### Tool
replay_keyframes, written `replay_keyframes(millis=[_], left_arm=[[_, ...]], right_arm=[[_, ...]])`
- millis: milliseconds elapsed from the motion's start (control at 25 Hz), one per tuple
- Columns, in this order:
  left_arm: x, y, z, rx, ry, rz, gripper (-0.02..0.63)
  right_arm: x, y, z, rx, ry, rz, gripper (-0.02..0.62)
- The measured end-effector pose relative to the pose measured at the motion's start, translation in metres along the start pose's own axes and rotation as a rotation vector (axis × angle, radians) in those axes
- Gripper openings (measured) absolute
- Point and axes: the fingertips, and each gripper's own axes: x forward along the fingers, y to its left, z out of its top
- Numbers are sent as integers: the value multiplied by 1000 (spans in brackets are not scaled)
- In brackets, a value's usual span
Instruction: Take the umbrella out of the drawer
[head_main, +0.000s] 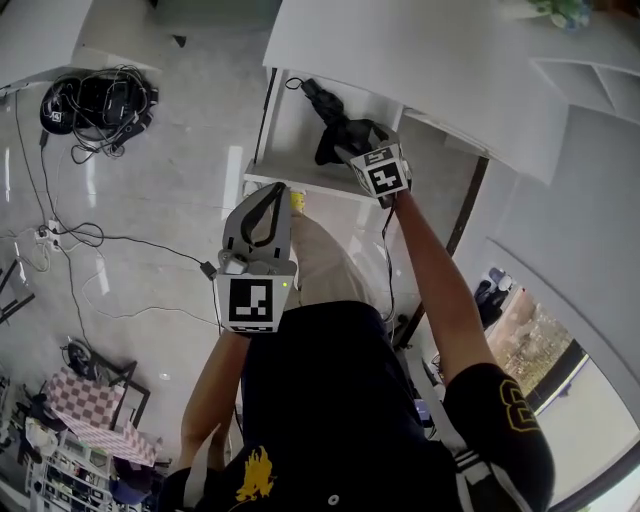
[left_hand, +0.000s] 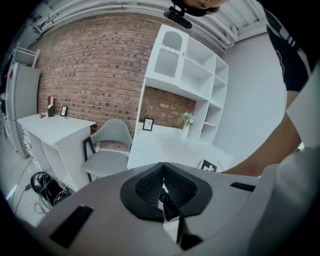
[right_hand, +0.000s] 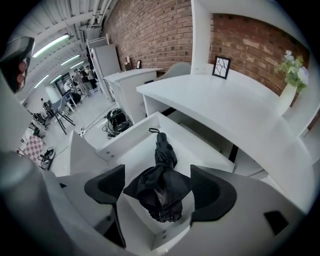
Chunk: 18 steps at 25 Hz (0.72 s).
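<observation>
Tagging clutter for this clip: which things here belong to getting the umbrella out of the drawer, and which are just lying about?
Job in hand:
umbrella
drawer, open
right gripper, open over it

Lying about:
cable bundle
grey chair
flower vase
picture frame
left gripper, shut

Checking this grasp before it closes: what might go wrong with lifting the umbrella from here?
The right gripper, open over the umbrella, may pinch only its loose fabric folds, so it could slip or dangle. The far, strapped end lies deep in the drawer, near the desk; it might catch when lifted.
</observation>
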Motion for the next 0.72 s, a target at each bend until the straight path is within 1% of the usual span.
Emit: replay_keyframes(millis=[160, 320, 440, 480, 600, 640, 720], left_arm=[[9, 4, -6, -31, 1, 26, 18], [13, 2, -19, -31, 16, 27, 18], [15, 0, -30, -46, 35, 26, 18], [17, -2, -36, -38, 47, 16, 18], [24, -10, -60, 20, 94, -32, 18], [25, -11, -67, 26, 105, -40, 18], [28, -10, -72, 14, 113, -34, 18]], right_arm=[[28, -12, -19, 29, 55, 3, 417], [52, -13, -28, 22, 84, 24, 417], [65, -14, -34, 17, 110, 25, 417], [70, -15, -36, 20, 117, 25, 417], [85, -18, -43, 57, 138, 28, 417], [89, -20, -46, 70, 149, 22, 417], [96, -24, -52, 75, 177, 6, 417]])
